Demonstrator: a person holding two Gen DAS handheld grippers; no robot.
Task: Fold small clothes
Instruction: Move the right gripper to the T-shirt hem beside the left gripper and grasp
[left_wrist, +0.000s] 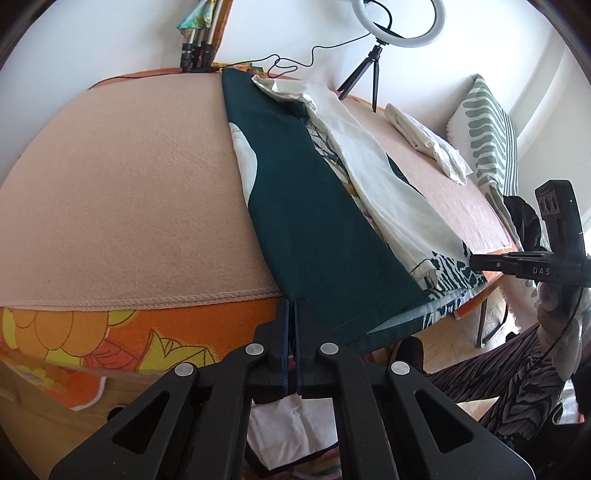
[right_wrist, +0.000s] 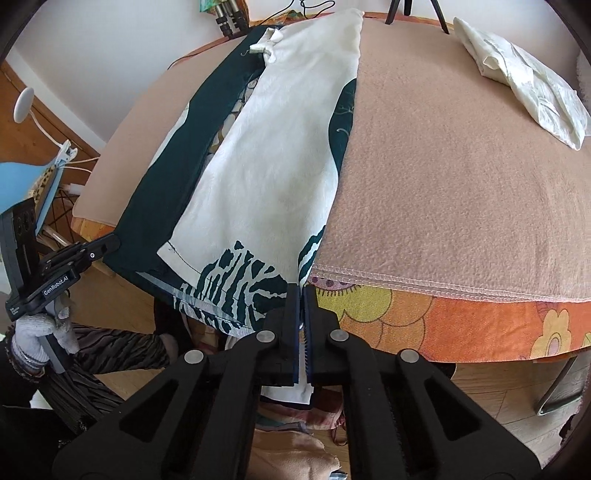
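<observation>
A long garment (left_wrist: 314, 229), dark green with cream panels and a zebra-like print at the hem, lies folded lengthwise on the pink blanket (left_wrist: 129, 184). My left gripper (left_wrist: 291, 302) is shut on the hem's near left corner, at the blanket's front edge. In the right wrist view the same garment (right_wrist: 266, 155) runs away from me. My right gripper (right_wrist: 301, 290) is shut on the hem's near right corner, beside the printed part. Each gripper also shows in the other view, the right gripper (left_wrist: 474, 260) and the left gripper (right_wrist: 112, 243), both at the hem.
A folded cream cloth (right_wrist: 528, 74) lies at the far right of the blanket. A ring light on a small tripod (left_wrist: 373, 70) stands at the back edge. An orange flowered cover (right_wrist: 461, 321) hangs below the blanket. A striped cushion (left_wrist: 487, 140) leans at the right.
</observation>
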